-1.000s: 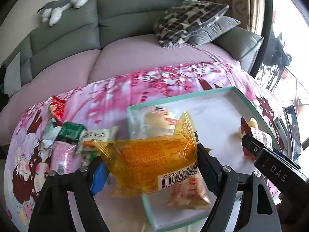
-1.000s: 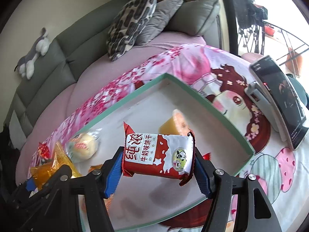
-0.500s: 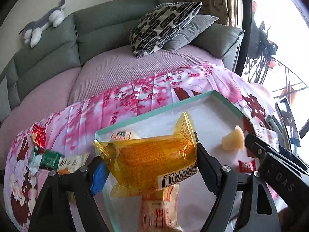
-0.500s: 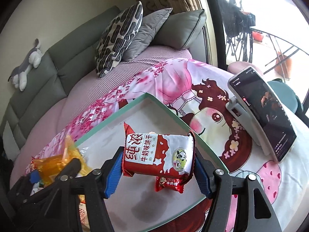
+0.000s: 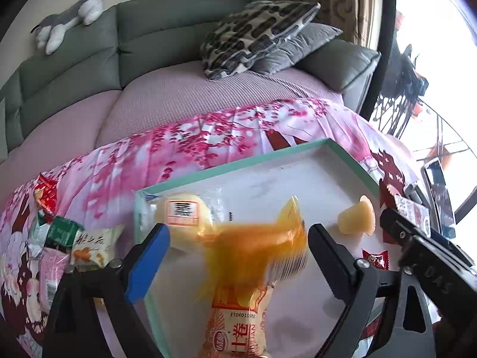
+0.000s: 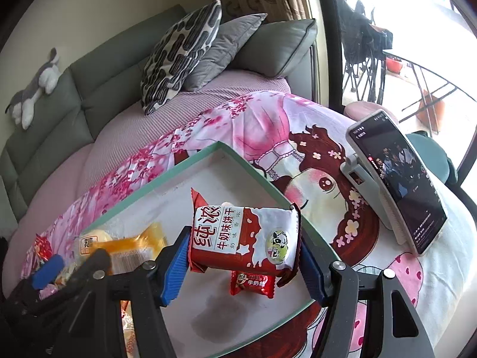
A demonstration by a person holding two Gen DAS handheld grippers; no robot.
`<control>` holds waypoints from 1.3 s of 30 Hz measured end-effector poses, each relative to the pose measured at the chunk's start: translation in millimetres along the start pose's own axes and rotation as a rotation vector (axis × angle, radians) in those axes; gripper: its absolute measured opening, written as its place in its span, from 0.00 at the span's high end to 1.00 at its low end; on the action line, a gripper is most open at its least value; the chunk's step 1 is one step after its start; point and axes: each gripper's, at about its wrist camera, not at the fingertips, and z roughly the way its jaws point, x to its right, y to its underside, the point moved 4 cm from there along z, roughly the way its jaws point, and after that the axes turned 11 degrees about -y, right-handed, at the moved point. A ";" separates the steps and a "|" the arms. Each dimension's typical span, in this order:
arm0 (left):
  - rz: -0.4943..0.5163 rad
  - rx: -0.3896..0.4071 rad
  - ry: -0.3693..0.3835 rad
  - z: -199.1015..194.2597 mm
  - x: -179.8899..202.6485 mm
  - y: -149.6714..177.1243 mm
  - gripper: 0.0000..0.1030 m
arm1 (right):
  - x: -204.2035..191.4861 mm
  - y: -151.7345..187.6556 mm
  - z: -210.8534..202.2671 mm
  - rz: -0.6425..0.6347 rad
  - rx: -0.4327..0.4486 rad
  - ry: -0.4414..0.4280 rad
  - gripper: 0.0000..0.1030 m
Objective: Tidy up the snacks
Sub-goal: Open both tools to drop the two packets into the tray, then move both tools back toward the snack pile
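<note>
My left gripper [image 5: 238,244] is open over the green-rimmed white tray [image 5: 238,165]. The orange snack packet [image 5: 256,250] is blurred between the spread fingers, free of both pads and dropping onto a red-and-white packet [image 5: 235,325] in the tray. My right gripper [image 6: 244,253] is shut on a red-and-white milk biscuit packet [image 6: 243,238], held above the tray [image 6: 190,161]. A small red candy packet [image 6: 252,283] lies in the tray below it. A round bun packet [image 5: 182,217] and a yellow jelly cup [image 5: 357,219] also lie in the tray.
Several loose snack packets [image 5: 59,238] lie on the pink floral cloth [image 5: 179,149] left of the tray. A phone on a stand [image 6: 396,185] stands right of the tray. A grey sofa with cushions [image 5: 256,38] lies behind.
My left gripper has opened and let go of the orange packet, which is falling into the tray. The right gripper still holds the biscuit packet and has shifted slightly over the tray.
</note>
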 end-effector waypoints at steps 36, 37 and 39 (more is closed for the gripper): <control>-0.570 -0.085 -0.497 -36.7 -304.9 90.4 0.02 | -174.1 51.3 2.4 -0.347 -0.042 -0.148 0.00; -0.579 -0.087 -0.499 -37.4 -308.8 92.7 0.02 | -181.2 53.8 2.4 -0.359 -0.043 -0.157 0.00; -0.604 -0.088 -0.504 -38.7 -318.7 97.9 0.02 | -196.9 60.2 2.9 -0.384 -0.051 -0.178 0.00</control>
